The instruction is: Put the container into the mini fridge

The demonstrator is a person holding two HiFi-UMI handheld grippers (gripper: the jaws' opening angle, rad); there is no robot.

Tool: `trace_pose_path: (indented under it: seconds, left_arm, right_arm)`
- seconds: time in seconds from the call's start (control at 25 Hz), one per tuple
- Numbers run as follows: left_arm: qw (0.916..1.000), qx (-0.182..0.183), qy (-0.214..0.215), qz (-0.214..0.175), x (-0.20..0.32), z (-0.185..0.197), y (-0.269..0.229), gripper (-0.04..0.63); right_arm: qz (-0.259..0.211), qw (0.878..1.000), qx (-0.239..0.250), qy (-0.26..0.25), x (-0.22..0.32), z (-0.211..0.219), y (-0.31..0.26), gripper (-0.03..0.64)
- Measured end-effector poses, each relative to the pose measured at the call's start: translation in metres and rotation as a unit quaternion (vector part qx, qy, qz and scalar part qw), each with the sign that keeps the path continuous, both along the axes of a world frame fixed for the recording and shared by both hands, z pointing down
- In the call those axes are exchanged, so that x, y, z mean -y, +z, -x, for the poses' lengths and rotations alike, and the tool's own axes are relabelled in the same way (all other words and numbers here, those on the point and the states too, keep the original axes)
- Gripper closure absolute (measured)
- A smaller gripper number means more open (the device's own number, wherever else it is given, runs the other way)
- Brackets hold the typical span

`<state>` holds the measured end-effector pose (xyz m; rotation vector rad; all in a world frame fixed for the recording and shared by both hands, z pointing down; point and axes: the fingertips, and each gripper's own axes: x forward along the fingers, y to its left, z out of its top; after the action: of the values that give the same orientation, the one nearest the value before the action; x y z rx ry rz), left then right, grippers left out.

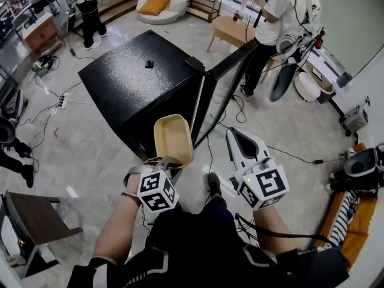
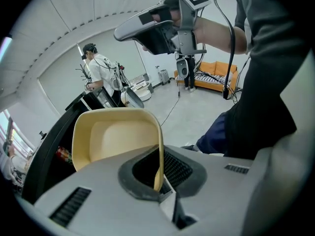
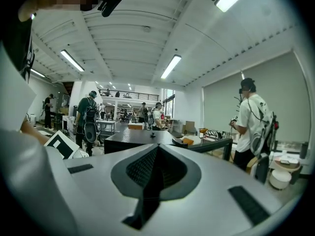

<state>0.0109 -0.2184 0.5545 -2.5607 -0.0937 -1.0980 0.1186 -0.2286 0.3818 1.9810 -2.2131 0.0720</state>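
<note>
A cream plastic container (image 1: 173, 138) hangs in front of the black mini fridge (image 1: 138, 77), whose door (image 1: 225, 80) stands open to the right. My left gripper (image 1: 171, 161) is shut on the container's near rim. In the left gripper view the container (image 2: 113, 139) stands on edge, its rim pinched in the left gripper (image 2: 158, 183), with the fridge's dark inside (image 2: 54, 146) behind it. My right gripper (image 1: 235, 134) floats just right of the container, shut and empty. It shows again as the right gripper (image 3: 157, 154), facing the fridge top (image 3: 133, 139) and door (image 3: 211, 144).
A small black object (image 1: 149, 63) lies on the fridge top. Cables (image 1: 57, 104) trail over the floor at the left. A person in a white shirt (image 1: 282, 23) stands behind the door by a wooden table (image 1: 231, 30). A dark side table (image 1: 33, 218) sits lower left.
</note>
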Motion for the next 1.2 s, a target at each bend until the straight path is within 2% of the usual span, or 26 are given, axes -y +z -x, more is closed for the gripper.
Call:
trace_pose_path:
  seconds: [0.28,0.52,0.8,1.2]
  left_arm:
    - [0.9988,0.02,-0.04,0.017,0.026,-0.021,0.026,0.584]
    - [0.9942,0.044,-0.097,0.019,0.062,-0.039,0.056,0.584]
    - [0.9836,0.076,-0.157,0.045,0.092,-0.054,0.107,0.584]
    - [0.9667,0.106,-0.227,0.052,0.139,-0.072,0.169,0.584]
  right_arm:
    - [-0.004,0.999,0.001,-0.033,0.029,-0.025,-0.003,0.601]
    - [0.004,0.997,-0.001,-0.078,0.056,-0.052,-0.001,0.601]
    - [0.016,0.992,-0.008,-0.121,0.079,-0.077,0.006,0.602]
    - [0.04,0.99,-0.011,-0.135,0.094,-0.118,0.024,0.601]
